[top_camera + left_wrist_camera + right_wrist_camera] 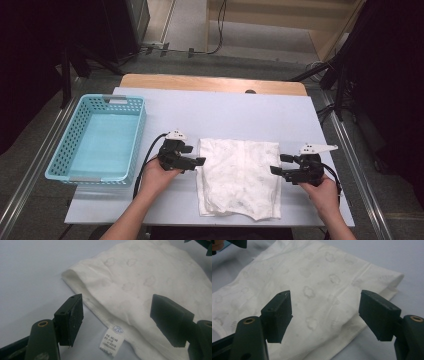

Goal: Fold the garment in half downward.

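Both my left gripper [199, 161] and right gripper [276, 164] sit spread at mid-frame, flanking the folded white garment [238, 177], gripping nothing. If I close too shallow, I'd likely snag only the top layer, or just the label [111, 340], and undo the fold.

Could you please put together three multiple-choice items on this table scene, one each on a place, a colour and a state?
1. Where does the basket stand?
A. left of the white garment
B. on top of it
C. right of it

2. What colour is the basket?
A. red
B. turquoise
C. black

3. How do the jaws of the left gripper stand?
A. shut on the garment
B. shut on a label
C. open, pads clear of the cloth

Answers:
1. A, it sits at the table's left edge.
2. B, its mesh walls are light blue-green.
3. C, a wide gap shows between the pads.
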